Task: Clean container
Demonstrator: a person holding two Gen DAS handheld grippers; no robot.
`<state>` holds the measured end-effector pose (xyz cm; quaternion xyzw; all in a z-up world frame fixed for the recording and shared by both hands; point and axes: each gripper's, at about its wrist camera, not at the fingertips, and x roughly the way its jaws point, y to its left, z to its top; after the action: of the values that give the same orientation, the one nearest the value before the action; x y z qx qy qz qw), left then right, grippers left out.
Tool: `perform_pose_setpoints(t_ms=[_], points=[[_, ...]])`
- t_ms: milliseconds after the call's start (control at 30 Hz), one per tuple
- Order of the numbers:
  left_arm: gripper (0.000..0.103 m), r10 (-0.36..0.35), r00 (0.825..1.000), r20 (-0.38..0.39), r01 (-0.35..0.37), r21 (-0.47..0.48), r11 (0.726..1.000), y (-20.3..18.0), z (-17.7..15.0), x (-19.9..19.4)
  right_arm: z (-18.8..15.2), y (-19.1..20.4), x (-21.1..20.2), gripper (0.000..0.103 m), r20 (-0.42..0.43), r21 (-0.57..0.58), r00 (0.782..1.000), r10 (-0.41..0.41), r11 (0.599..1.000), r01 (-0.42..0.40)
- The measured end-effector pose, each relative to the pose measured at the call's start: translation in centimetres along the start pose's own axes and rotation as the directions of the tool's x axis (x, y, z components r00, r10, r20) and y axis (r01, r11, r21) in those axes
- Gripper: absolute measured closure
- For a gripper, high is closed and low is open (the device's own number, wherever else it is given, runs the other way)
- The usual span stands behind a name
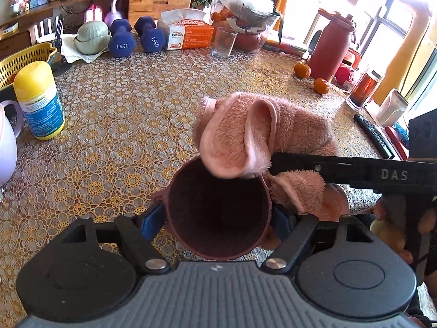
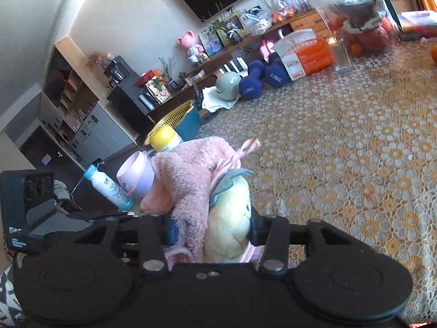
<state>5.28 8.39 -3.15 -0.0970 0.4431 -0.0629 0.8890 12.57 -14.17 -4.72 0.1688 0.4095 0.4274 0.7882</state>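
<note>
In the left wrist view my left gripper is shut on a dark maroon cup, whose open mouth faces the camera between the blue pads. A fluffy pink cloth hangs over the cup's far rim and dips into its mouth. My right gripper reaches in from the right and holds that cloth. In the right wrist view the right gripper is shut on the pink cloth together with a pale yellow soft part. The cloth hides the cup there.
The lace-covered table carries a yellow-lidded bottle, a lilac jug, two blue dumbbells, a tissue box, a glass, a red flask, oranges and a remote.
</note>
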Motion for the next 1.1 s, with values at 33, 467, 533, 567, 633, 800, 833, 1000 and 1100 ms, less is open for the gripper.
perform_pose_setpoints(t_ms=[33,467,533,567,633,800,833,1000,1100], points=[[0.023,0.000,1.000,-0.001,0.000,-0.001,1.000,0.0,0.0,0.0,-0.1,-0.6,0.2,0.058,-0.002,0.021,1.000,-0.012,1.000,0.012],[0.023,-0.030,0.989,-0.143,0.005,-0.175,0.985,0.7,1.3,1.3,0.3,-1.9,-3.6,0.058,0.086,0.004,0.987,-0.135,0.991,0.135],[0.023,-0.017,0.990,-0.143,-0.006,-0.157,0.988,0.3,1.3,1.4,0.5,-1.2,-3.6,0.058,0.079,0.003,0.996,-0.051,0.999,0.050],[0.023,-0.014,0.990,-0.143,-0.008,-0.155,0.988,0.3,1.3,1.4,0.6,-0.8,-3.3,0.058,0.069,-0.001,0.997,-0.017,1.000,0.017],[0.023,-0.013,0.990,-0.143,-0.009,-0.154,0.988,0.2,1.3,1.4,0.6,-0.4,-2.3,0.058,0.035,0.002,0.999,0.031,1.000,-0.031],[0.023,-0.018,0.989,-0.145,-0.007,-0.170,0.985,0.5,1.2,1.4,-0.1,-1.2,0.3,0.058,-0.018,0.028,1.000,0.024,0.999,-0.024],[0.023,-0.016,0.989,-0.145,-0.008,-0.168,0.986,0.4,1.3,1.4,0.0,-1.6,0.4,0.058,-0.017,0.037,1.000,0.006,0.999,-0.005],[0.024,-0.016,0.989,-0.148,-0.010,-0.174,0.985,0.5,1.6,1.5,-0.5,-2.5,1.2,0.058,-0.034,-0.016,0.989,-0.141,0.990,0.140],[0.024,-0.017,0.988,-0.155,-0.011,-0.177,0.984,0.5,1.7,1.5,-1.0,-2.8,1.0,0.058,-0.024,-0.071,0.972,-0.233,0.970,0.231]])
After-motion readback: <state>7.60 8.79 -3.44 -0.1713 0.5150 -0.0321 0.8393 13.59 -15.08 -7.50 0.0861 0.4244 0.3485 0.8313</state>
